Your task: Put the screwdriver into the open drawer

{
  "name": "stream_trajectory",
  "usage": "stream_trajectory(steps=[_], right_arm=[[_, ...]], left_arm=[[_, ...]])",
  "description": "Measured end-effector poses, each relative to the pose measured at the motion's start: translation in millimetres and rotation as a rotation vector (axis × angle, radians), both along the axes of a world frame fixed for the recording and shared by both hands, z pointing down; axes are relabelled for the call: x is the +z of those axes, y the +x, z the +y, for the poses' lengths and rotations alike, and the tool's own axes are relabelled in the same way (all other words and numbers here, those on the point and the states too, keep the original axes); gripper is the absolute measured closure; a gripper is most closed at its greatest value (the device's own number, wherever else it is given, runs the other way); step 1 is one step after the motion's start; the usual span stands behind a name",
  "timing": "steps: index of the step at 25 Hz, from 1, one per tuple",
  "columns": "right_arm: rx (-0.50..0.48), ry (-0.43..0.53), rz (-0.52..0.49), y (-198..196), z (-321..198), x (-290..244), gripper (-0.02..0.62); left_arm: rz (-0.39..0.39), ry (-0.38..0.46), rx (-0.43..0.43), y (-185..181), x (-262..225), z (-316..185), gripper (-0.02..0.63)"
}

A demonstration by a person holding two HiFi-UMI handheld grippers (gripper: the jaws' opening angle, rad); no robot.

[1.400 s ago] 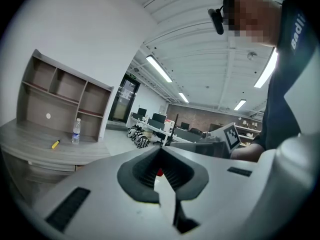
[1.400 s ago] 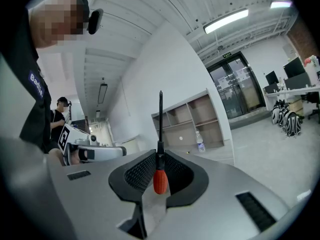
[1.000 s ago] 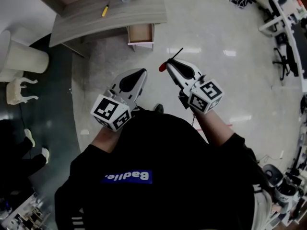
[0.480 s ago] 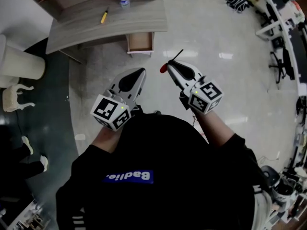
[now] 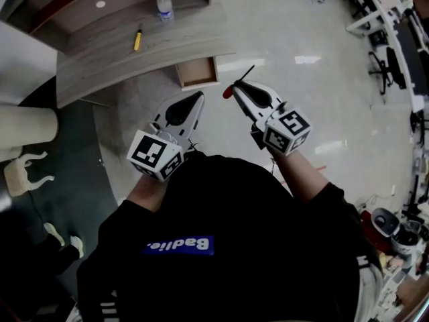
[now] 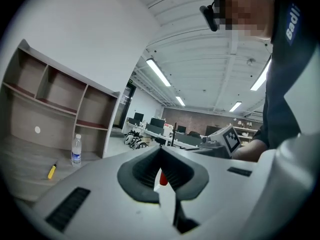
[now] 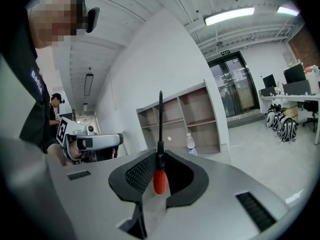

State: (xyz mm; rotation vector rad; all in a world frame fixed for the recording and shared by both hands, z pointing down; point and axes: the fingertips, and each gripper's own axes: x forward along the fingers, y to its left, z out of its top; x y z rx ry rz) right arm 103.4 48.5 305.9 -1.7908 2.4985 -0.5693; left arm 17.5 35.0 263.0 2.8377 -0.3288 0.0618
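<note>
Screwdriver (image 5: 228,92) with the red handle is clamped in your right tool (image 5: 236,86); it sits near the open drawer (image 5: 198,72), still outside it. Your left tool (image 5: 199,98), also near the drawer, has its jaws together.

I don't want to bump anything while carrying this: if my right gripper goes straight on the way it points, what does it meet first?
Ahead of the right gripper there is only bare floor at first; then, probably, the desk front by the open drawer. Depth is hard to judge.
</note>
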Motion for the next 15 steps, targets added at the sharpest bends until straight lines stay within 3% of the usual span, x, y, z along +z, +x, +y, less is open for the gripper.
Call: stream_trajectory(steps=[7, 15], right_arm=[[0.059, -0.023, 0.047, -13.0, -53.8, 0.0, 0.522], [0.034, -0.071, 0.089, -20.8, -80.3, 18.2, 0.520]], left_arm=[[-0.019, 0.076, 0.042, -21.3, 0.8, -66.1, 0.604], [-0.024, 0.027, 0.038, -28.1, 17.1, -94.1, 0.604]])
